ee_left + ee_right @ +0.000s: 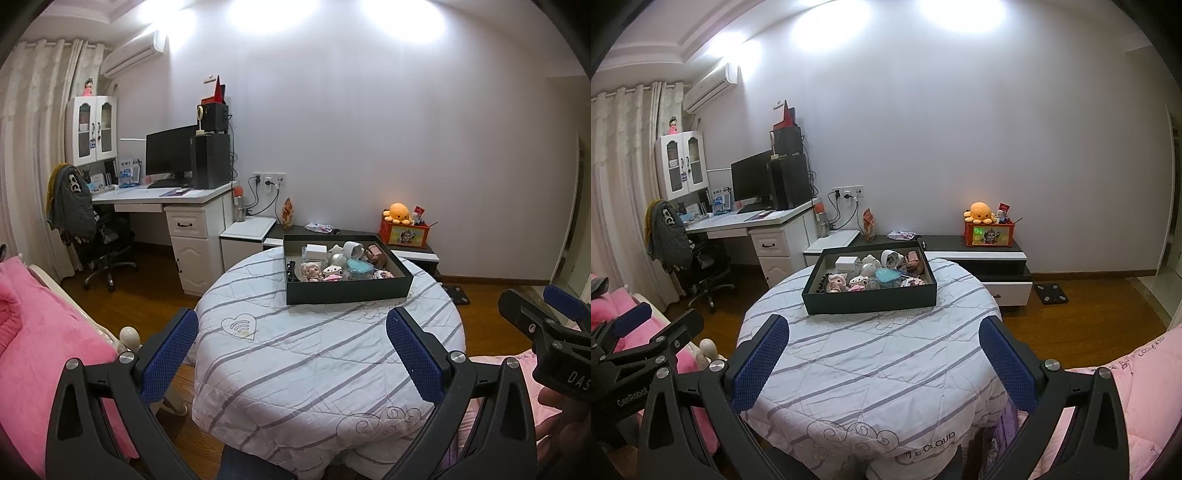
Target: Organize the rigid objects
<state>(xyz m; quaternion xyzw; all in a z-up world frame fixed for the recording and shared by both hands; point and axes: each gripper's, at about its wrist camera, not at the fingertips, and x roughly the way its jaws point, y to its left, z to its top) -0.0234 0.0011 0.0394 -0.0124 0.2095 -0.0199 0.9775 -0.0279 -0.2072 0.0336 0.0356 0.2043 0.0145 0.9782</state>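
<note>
A dark, shallow box point(347, 290) point(871, 297) sits at the far side of a round table point(317, 354) point(864, 369) covered with a white striped quilt. Inside the box lie several small toys: a white cube point(316, 252) point(846, 263), a pink-haired doll point(309, 271) point(836, 282), a teal lidded tub point(359, 267) point(887, 277) and a white cup point(353, 250) point(891, 258). My left gripper point(291, 332) is open and empty, well short of the box. My right gripper point(884, 339) is open and empty too, over the table's near half.
A pink bed point(40, 332) lies at the left and a pink quilt point(1137, 391) at the right. Behind the table stand a low dark cabinet point(975, 247) with an orange plush on a red box point(988, 232), and a white desk point(184, 206) with a monitor.
</note>
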